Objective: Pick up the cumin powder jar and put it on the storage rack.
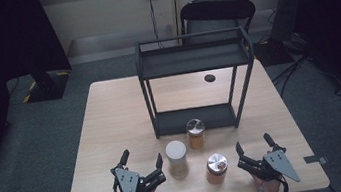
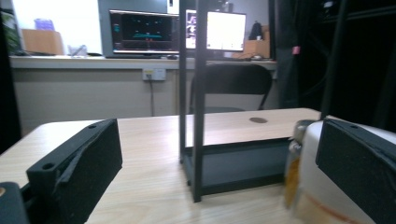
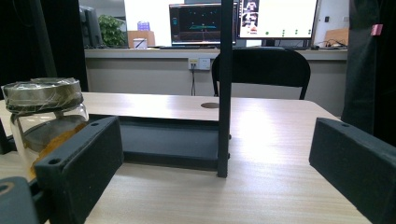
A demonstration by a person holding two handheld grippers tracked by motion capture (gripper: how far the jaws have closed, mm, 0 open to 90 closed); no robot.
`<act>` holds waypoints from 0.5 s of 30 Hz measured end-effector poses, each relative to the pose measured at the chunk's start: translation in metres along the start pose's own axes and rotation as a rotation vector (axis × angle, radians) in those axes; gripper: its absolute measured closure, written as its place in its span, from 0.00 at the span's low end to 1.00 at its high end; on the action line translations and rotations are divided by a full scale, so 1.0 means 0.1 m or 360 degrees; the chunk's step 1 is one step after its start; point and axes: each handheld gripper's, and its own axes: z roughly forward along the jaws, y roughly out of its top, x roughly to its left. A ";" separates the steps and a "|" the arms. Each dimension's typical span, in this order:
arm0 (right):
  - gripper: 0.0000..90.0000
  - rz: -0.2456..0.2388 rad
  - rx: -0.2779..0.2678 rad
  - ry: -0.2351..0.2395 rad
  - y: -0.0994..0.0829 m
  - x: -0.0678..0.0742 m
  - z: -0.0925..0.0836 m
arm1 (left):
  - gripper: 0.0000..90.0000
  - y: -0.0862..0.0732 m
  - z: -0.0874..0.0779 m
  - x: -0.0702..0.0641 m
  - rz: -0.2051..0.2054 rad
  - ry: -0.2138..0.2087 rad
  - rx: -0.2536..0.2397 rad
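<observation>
Three jars of amber stuff stand at the table's front: a white-lidded jar (image 1: 177, 159), a silver-lidded jar (image 1: 217, 167) and a clear-topped jar (image 1: 196, 133) just before a black two-tier rack (image 1: 193, 58). My left gripper (image 1: 142, 158) rests open, left of the white-lidded jar, holding nothing. My right gripper (image 1: 253, 142) rests open, right of the silver-lidded jar, also holding nothing. In the left gripper view, the white-lidded jar (image 2: 310, 186) sits partly behind the right jaw. In the right gripper view, a metal-lidded glass jar (image 3: 44, 116) stands behind the left jaw.
The rack's front posts (image 2: 198, 93) (image 3: 224, 88) rise ahead of both grippers, with its lower shelf (image 3: 168, 140) low on the table. A black chair (image 1: 216, 14) stands behind the table. A dark round spot (image 1: 210, 78) marks the tabletop under the rack.
</observation>
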 end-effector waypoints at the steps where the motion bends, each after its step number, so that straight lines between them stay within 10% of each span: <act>1: 0.02 -0.0001 0.0000 0.0000 0.00 0.00 0.00 | 0.00 0.02 0.00 0.00 0.0005 -0.0005 0.0007; 15: 0.02 -0.0005 0.0003 -0.0001 0.00 0.00 0.00 | 0.00 0.14 0.00 -0.05 0.0000 -0.0089 0.0022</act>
